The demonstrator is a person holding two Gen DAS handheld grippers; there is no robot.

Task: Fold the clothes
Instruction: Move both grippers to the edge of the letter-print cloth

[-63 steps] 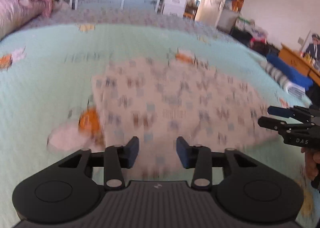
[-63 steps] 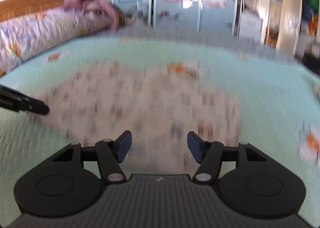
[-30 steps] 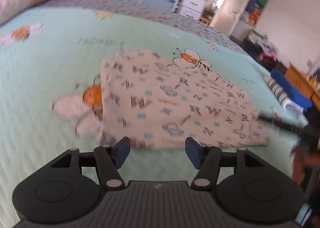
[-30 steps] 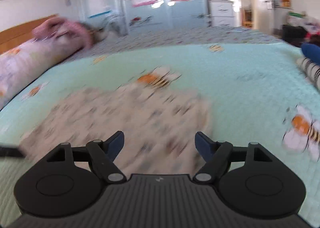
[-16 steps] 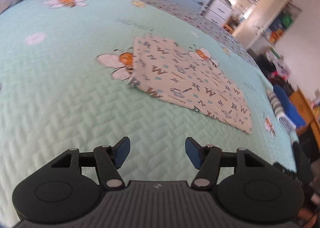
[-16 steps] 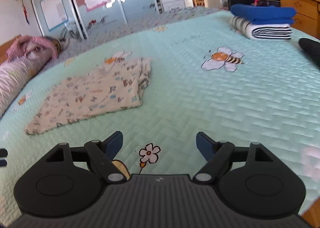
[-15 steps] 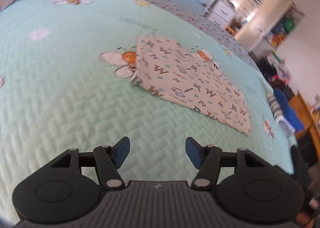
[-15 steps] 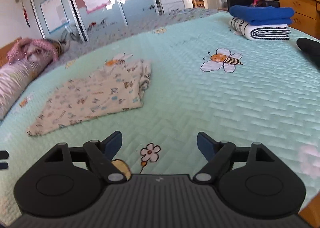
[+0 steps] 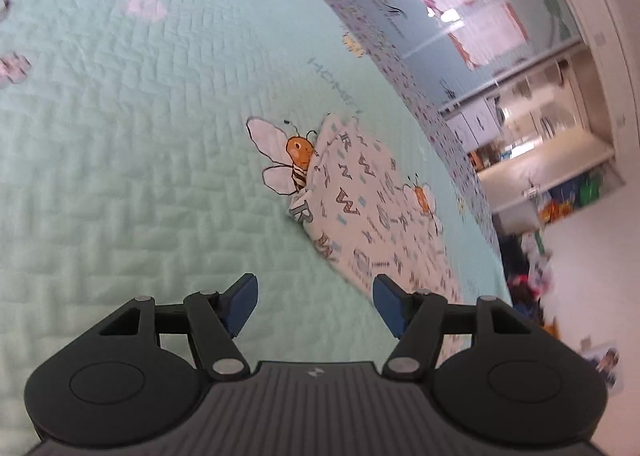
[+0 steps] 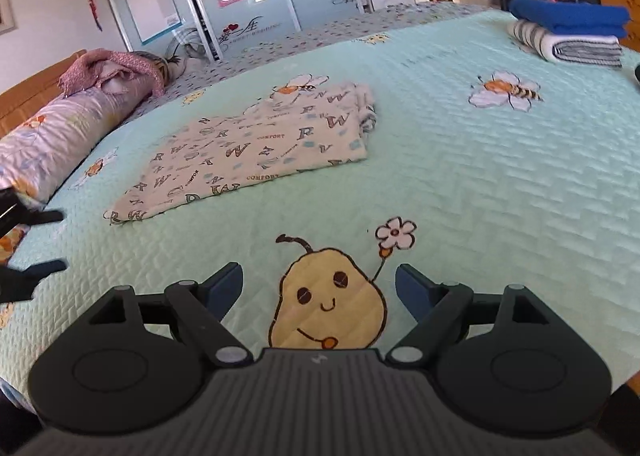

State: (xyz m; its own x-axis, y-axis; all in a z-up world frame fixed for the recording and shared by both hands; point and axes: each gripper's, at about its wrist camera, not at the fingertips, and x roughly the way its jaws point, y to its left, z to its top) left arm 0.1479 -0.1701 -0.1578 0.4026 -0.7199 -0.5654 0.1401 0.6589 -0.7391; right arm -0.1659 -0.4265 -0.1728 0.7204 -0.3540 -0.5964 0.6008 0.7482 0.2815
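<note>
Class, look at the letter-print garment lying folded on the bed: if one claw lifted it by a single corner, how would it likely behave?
The letter-print garment would probably droop and unfold: it looks thin and its stacked layers lie loose at the right edge. It is likely light, since it barely dents the quilt. Pushed, it would probably bunch rather than slide, as the quilt's stitched texture looks grippy.

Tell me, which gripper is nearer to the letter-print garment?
Left. The left gripper hovers just short of the garment's near end; the right gripper is farther back, over a pear print.
</note>
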